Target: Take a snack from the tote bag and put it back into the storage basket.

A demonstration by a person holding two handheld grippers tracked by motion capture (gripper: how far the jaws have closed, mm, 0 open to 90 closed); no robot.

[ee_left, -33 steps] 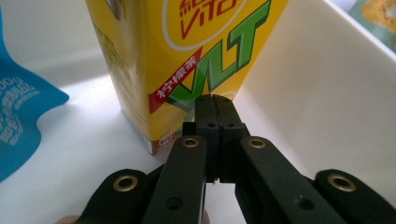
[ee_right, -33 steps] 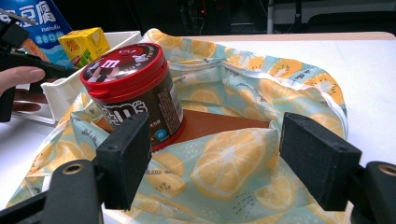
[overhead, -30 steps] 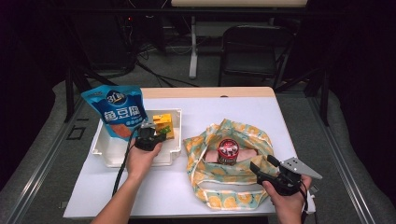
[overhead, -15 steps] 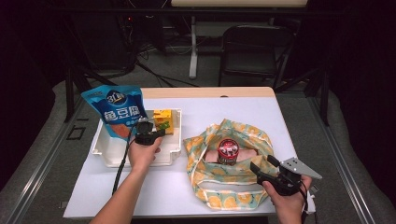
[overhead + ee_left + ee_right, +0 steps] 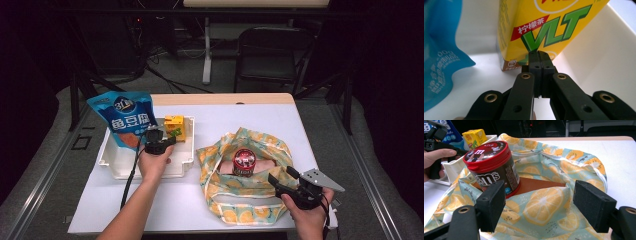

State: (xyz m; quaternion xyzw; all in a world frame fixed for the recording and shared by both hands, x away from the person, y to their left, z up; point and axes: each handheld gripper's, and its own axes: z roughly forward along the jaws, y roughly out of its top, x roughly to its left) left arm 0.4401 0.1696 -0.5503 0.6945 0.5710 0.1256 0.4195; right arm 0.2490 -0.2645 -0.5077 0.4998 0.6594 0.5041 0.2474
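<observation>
A yellow lemon-tea carton (image 5: 175, 127) stands in the white tray (image 5: 116, 167), beside a blue snack pouch (image 5: 126, 120). My left gripper (image 5: 170, 141) is shut with nothing in it. Its tips (image 5: 539, 53) are right at the low front of the carton (image 5: 544, 22); I cannot tell if they touch. A red-lidded M&M's jar (image 5: 244, 162) stands inside a fruit-print cloth bag (image 5: 250, 200). My right gripper (image 5: 283, 175) is open at the bag's near right rim. Between its wide jaws (image 5: 541, 202) I see the bag's fabric (image 5: 564, 167) and, to the left, the jar (image 5: 491, 167).
A flat brown item (image 5: 536, 183) lies under the jar in the bag. The blue pouch (image 5: 439, 50) leans at the tray's left end, and the tray's wall (image 5: 604, 50) rises to the carton's right. A folding chair (image 5: 272, 55) stands beyond the table's far edge.
</observation>
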